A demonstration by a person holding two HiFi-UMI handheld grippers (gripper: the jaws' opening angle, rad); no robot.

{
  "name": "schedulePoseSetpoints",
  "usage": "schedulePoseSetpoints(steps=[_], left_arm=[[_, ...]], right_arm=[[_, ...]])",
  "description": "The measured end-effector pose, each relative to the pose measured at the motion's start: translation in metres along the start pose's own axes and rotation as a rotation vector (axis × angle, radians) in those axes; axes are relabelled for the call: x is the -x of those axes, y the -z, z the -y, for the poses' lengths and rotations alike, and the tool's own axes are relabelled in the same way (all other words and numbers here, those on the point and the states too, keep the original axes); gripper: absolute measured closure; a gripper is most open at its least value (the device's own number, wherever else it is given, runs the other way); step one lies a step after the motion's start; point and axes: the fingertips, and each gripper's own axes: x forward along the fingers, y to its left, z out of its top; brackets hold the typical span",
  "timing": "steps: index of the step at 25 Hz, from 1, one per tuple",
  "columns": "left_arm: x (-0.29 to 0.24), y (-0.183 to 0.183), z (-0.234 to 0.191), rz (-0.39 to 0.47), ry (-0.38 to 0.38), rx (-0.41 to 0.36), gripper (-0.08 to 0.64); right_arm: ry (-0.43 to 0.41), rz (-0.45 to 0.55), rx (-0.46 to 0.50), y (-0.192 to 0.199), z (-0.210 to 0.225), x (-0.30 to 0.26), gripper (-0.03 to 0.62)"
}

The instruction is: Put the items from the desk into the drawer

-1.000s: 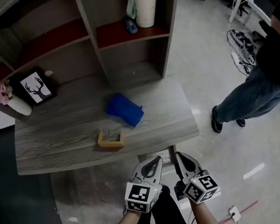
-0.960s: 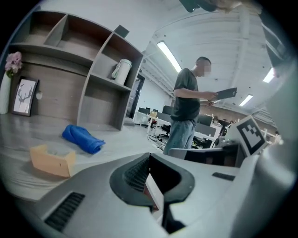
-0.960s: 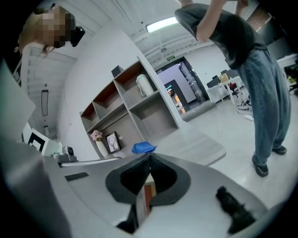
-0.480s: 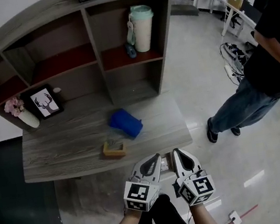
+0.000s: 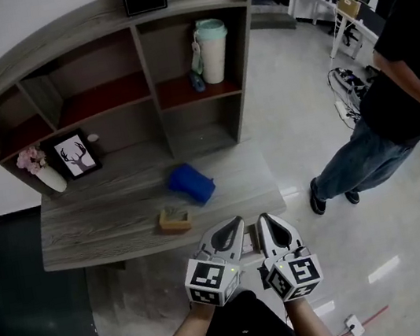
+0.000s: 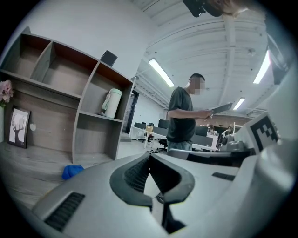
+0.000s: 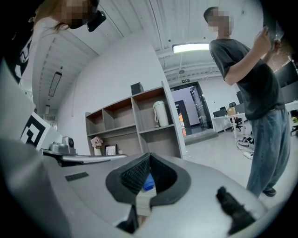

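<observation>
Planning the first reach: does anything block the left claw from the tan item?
Nothing visible does. The left claw hangs shut just off the desk; only bare wood lies between it and the tan item.

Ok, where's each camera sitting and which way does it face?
Head view: on the person's head, facing steeply down at the desk; forearms, left tool and right tool show.
Left gripper view: on the left tool, facing along its shut jaws toward the shelf.
Right gripper view: on the right tool, along its shut jaws toward the shelf.
Shared: all show the blue bundle.
</observation>
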Motion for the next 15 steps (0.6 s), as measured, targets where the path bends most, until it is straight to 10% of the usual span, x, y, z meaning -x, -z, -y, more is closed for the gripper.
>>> schedulePoseSetpoints(steps=[15], left_arm=[[0.0085,-0.0110,0.0050,0.015,-0.006,-0.010,0.549]], right_arm=[[-0.013,0.007,0.001,-0.0078,-0.0080,0.0046,0.580]])
